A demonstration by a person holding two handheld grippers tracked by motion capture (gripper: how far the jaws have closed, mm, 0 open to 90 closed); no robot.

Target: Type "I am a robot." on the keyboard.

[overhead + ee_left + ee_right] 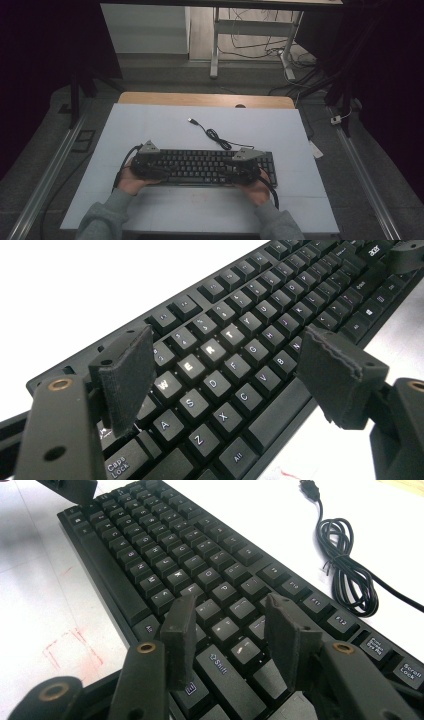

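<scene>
Both claws, left claw [220,375] and right claw [230,635], gape over black keyboard [210,166], gripping nothing; next: grasp ends, 9 and 3 o'clock.

The high view is dim, with very dark corners and a pale grey surface [150,125]. It looks a bit soft and grainy. Both gripper views are much brighter. There the white surface glares and loses detail. Near keys on the keyboard [225,365] look sharp; far keys go blurry.
</scene>
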